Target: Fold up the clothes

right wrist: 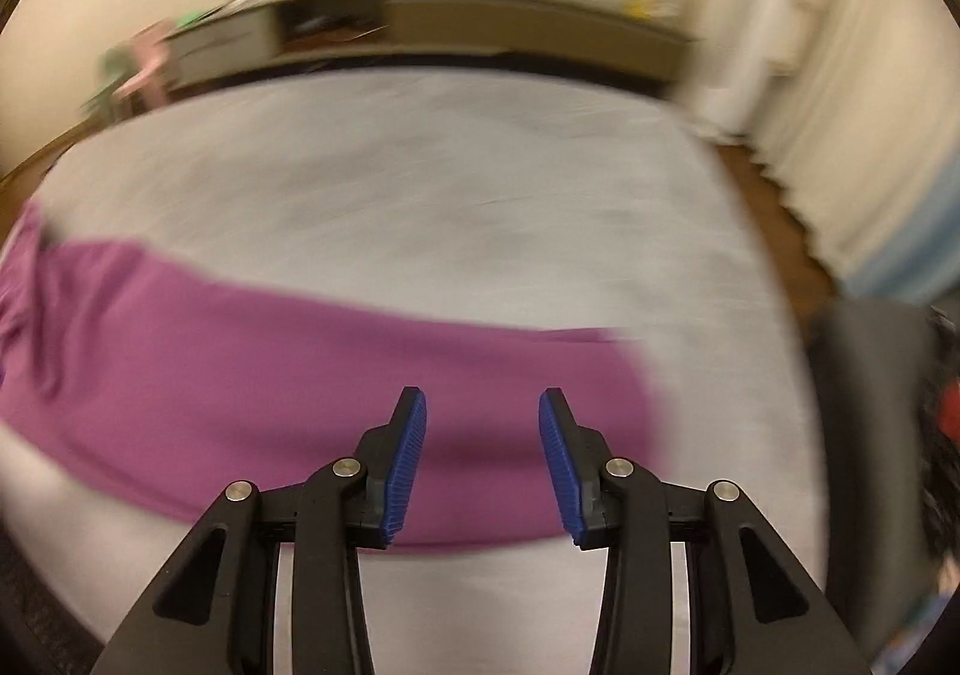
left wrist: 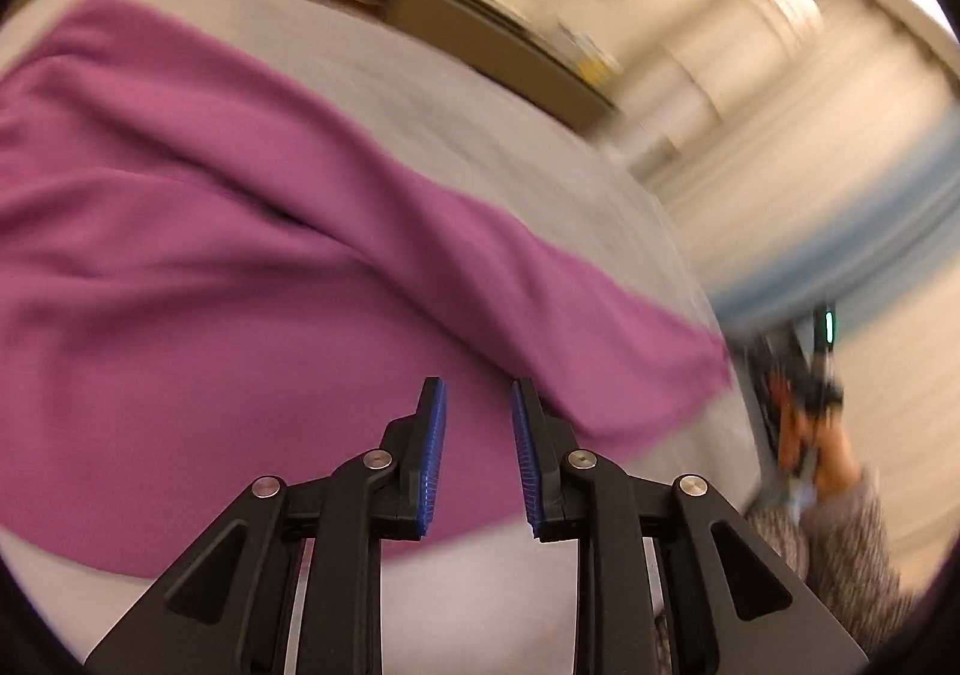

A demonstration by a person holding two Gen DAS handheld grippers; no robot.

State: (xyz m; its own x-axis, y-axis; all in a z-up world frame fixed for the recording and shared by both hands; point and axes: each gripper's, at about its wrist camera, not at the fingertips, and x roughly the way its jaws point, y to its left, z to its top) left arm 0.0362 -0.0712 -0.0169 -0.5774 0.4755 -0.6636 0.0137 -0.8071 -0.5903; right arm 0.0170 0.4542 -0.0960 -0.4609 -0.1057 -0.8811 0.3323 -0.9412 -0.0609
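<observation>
Lying spread across the grey bed sheet [right wrist: 420, 183]: purple garment [left wrist: 210, 267], filling the left and centre of the left wrist view, banding the lower half of the right wrist view [right wrist: 300, 375]. Hovering over it, gaping narrowly, gripping nothing: left gripper [left wrist: 477, 423]. Hovering wider apart, likewise gripping nothing: right gripper [right wrist: 483, 435]. Blurring both views.

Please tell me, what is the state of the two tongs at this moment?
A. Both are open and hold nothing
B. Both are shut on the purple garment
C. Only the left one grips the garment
A: the left tongs and right tongs both show a gap between their blue pads, above the purple garment, with no cloth between them.
</observation>
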